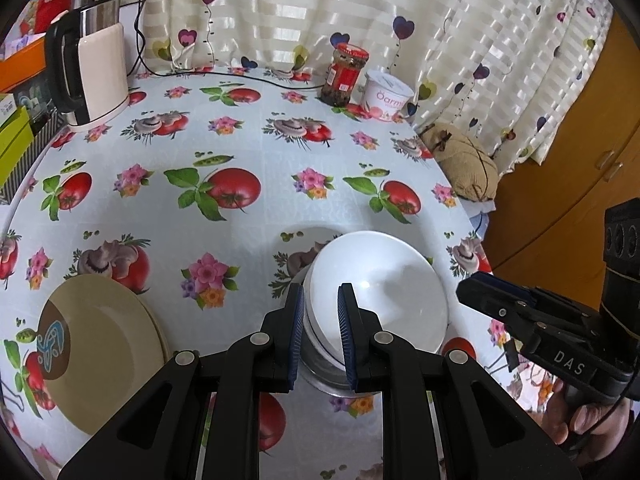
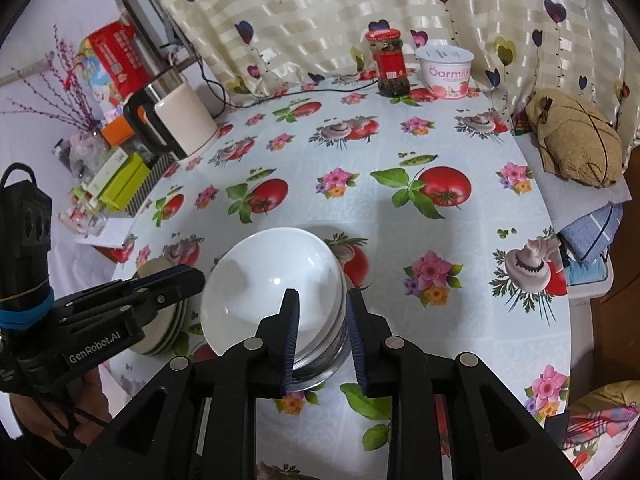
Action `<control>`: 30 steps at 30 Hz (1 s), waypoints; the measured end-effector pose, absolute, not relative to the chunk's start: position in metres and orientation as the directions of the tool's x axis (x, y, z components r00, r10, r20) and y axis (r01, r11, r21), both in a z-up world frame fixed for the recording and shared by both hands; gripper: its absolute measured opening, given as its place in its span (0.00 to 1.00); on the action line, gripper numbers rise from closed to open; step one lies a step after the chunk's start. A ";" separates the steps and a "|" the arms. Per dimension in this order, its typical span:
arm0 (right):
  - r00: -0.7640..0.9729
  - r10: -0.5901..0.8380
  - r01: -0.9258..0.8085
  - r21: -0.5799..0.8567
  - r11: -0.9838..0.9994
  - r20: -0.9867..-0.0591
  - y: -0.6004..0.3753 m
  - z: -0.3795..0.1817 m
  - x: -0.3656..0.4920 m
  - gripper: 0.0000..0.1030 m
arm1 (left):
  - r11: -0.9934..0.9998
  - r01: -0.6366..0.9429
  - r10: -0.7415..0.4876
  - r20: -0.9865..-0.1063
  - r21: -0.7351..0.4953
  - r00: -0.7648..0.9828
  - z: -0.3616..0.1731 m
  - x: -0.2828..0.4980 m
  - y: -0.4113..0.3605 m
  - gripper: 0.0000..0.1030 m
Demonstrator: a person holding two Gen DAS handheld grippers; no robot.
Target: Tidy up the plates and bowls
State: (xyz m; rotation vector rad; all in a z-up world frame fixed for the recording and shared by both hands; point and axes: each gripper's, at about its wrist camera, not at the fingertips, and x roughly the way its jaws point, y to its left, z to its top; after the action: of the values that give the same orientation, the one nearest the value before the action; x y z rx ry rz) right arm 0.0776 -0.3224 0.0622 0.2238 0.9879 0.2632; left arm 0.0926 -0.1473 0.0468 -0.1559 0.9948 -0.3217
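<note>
A white bowl (image 1: pixel 384 288) (image 2: pixel 272 280) rests tilted on top of a clear glass bowl (image 1: pixel 324 380) (image 2: pixel 320 364) near the table's front. My left gripper (image 1: pixel 321 290) straddles the white bowl's left rim, one pad outside and one inside, and is shut on it; in the right wrist view the left gripper (image 2: pixel 192 274) shows from the side. My right gripper (image 2: pixel 323 294) stands slightly open around the bowl's right rim, its pads not pressing; in the left wrist view the right gripper (image 1: pixel 466 286) sits just off the rim. Beige plates (image 1: pixel 104 344) (image 2: pixel 160 320) lie stacked to the left.
At the back of the tomato-print tablecloth (image 1: pixel 240 140) stand a kettle (image 1: pixel 100 76), a red-lidded jar (image 1: pixel 346 76) and a yogurt tub (image 1: pixel 386 96). A tan cushion (image 1: pixel 464 164) lies past the right table edge. Boxes (image 2: pixel 120 184) crowd the left side. A hand (image 1: pixel 584 420) holds the right gripper.
</note>
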 end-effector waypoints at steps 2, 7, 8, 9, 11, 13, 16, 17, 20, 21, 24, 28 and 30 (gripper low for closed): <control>0.530 0.319 -0.111 0.308 0.945 -0.786 -0.326 0.064 0.076 0.24 | 0.942 0.191 -0.334 -0.793 -0.275 0.509 0.048 0.092 -0.146 0.17; 0.541 0.318 -0.097 0.318 0.943 -0.778 -0.336 0.065 0.073 0.25 | 0.942 0.181 -0.335 -0.786 -0.282 0.520 0.047 0.091 -0.139 0.17; 0.543 0.319 -0.096 0.320 0.943 -0.777 -0.337 0.064 0.072 0.25 | 0.942 0.177 -0.334 -0.785 -0.284 0.522 0.047 0.091 -0.137 0.17; 0.546 0.320 -0.094 0.323 0.942 -0.774 -0.339 0.065 0.072 0.25 | 0.943 0.172 -0.333 -0.784 -0.286 0.523 0.046 0.092 -0.135 0.17; 0.549 0.321 -0.090 0.327 0.941 -0.772 -0.343 0.064 0.071 0.25 | 0.944 0.164 -0.330 -0.783 -0.287 0.527 0.045 0.092 -0.131 0.17; 0.552 0.322 -0.083 0.334 0.939 -0.769 -0.346 0.064 0.070 0.25 | 0.944 0.157 -0.328 -0.782 -0.289 0.530 0.044 0.093 -0.128 0.17; 0.553 0.332 -0.075 0.352 0.933 -0.764 -0.351 0.061 0.070 0.25 | 0.945 0.148 -0.326 -0.780 -0.293 0.535 0.041 0.093 -0.123 0.17; 0.554 0.335 -0.073 0.356 0.932 -0.762 -0.353 0.061 0.069 0.25 | 0.945 0.141 -0.323 -0.781 -0.295 0.535 0.039 0.094 -0.121 0.17; 0.545 0.341 -0.062 0.369 0.928 -0.766 -0.358 0.055 0.070 0.25 | 0.940 0.136 -0.336 -0.778 -0.313 0.531 0.032 0.095 -0.115 0.17; 0.541 0.344 -0.061 0.373 0.926 -0.767 -0.359 0.053 0.070 0.25 | 0.939 0.131 -0.336 -0.780 -0.316 0.528 0.030 0.096 -0.113 0.17; 0.526 0.360 -0.055 0.392 0.918 -0.770 -0.362 0.045 0.071 0.25 | 0.937 0.112 -0.339 -0.788 -0.330 0.513 0.021 0.098 -0.107 0.17; 0.500 0.370 -0.047 0.402 0.914 -0.783 -0.364 0.032 0.072 0.24 | 0.927 0.105 -0.365 -0.795 -0.361 0.484 0.011 0.100 -0.103 0.17; 0.488 0.376 -0.047 0.406 0.912 -0.788 -0.363 0.027 0.072 0.24 | 0.923 0.106 -0.374 -0.801 -0.369 0.467 0.005 0.100 -0.104 0.17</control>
State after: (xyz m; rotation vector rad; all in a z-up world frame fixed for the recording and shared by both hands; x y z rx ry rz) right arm 0.0722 -0.3635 0.0267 0.3536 1.0339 0.2639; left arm 0.1004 -0.1036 0.0053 -0.2845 1.0467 -0.2997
